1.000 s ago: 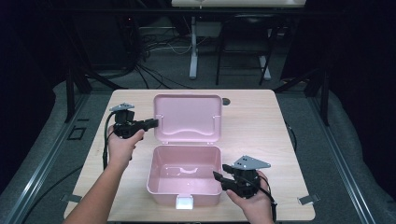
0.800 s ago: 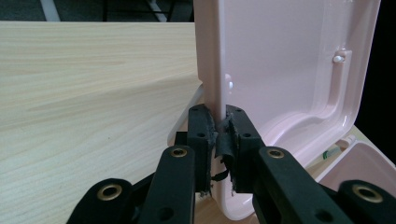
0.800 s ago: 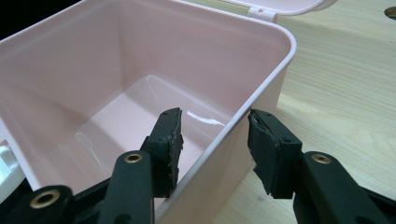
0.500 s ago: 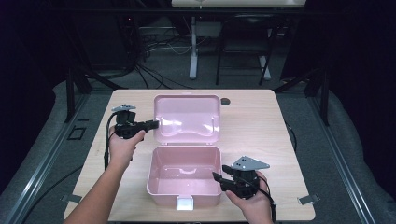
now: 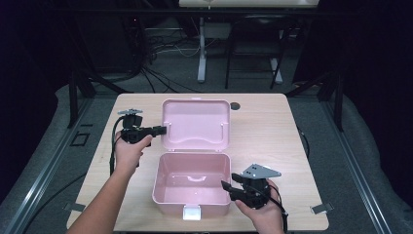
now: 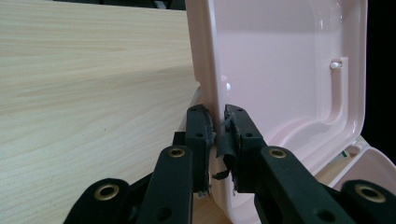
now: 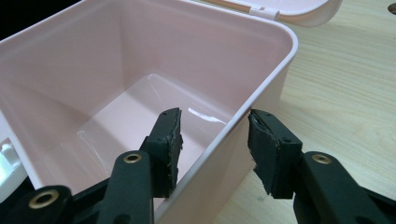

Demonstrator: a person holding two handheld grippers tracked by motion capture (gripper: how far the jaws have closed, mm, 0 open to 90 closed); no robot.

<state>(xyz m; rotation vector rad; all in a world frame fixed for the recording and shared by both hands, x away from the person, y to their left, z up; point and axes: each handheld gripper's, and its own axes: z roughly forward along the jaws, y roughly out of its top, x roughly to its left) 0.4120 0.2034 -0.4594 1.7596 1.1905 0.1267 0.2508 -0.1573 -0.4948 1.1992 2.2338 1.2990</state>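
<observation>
wooden table [image 5: 272,126]: one pink box [image 5: 191,187], two tools.

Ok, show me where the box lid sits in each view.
High view: lid open, upper middle, behind the box.
Left gripper view: lid right half, its edge between the left gripper.
Right gripper view: lid top edge.
Shared landmark: the box rim.

Pink lid [image 6: 289,70] cut off at top edge, box [image 7: 140,93] front cropped left.

Left gripper [image 5: 160,129] jaws nearly closed, just opening; right gripper [image 5: 226,187] jaws apart.
</observation>
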